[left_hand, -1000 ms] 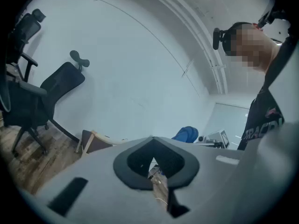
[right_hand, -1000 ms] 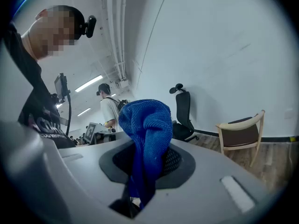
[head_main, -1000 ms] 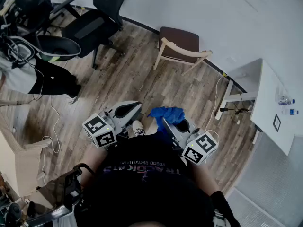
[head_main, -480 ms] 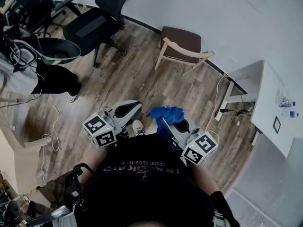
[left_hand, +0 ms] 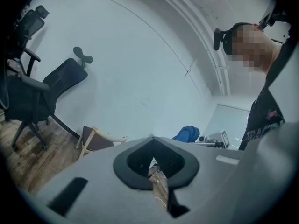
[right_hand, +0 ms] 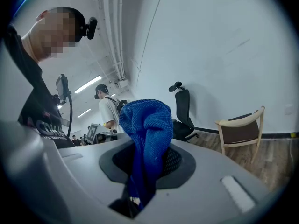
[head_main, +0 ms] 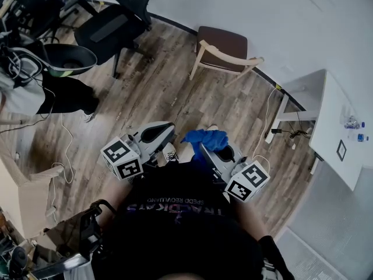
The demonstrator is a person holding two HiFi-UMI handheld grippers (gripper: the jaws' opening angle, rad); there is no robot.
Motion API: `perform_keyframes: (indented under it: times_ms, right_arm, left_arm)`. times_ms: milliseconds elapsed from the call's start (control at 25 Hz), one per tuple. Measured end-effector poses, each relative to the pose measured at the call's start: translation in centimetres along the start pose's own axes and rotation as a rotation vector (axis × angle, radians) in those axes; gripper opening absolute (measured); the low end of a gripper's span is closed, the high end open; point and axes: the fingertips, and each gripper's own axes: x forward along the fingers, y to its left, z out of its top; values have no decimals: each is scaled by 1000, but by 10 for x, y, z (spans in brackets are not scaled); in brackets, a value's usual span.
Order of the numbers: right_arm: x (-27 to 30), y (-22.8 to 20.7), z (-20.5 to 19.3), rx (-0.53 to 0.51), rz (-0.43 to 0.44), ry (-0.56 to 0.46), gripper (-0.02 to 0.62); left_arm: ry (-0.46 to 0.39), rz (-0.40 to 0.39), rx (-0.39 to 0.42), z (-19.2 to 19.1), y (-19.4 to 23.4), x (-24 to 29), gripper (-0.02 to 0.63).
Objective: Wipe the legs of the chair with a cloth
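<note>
Your right gripper (head_main: 207,152) is clamped on the blue cloth (right_hand: 145,134); your left gripper (left_hand: 153,164) holds its jaws together, empty; the shirt print (head_main: 175,206) appears upside down, illegible; the wooden chair (head_main: 224,54) stands well apart on the plank floor (head_main: 157,92), against the white wall (head_main: 280,16).

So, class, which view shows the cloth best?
The right gripper view: the cloth fills the centre, held in the jaws. The head view shows it small; the left gripper view, a distant blue lump.
</note>
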Motion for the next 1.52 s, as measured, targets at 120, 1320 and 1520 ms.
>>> perform_keyframes:
  times_ms: [120,1320,1520]
  right_arm:
    - [-9,-14,9,18,-21,-5,87]
    - [-24,-271,80,26,142,187,87]
    - [-2,-299,71,17,172,234,87]
  left_arm:
    - [8,-7,-9,4,0,16,-2]
    - [-63,248,-134,-34,48,225,-2]
    - [-60,300,-133,-50,63,227,-2]
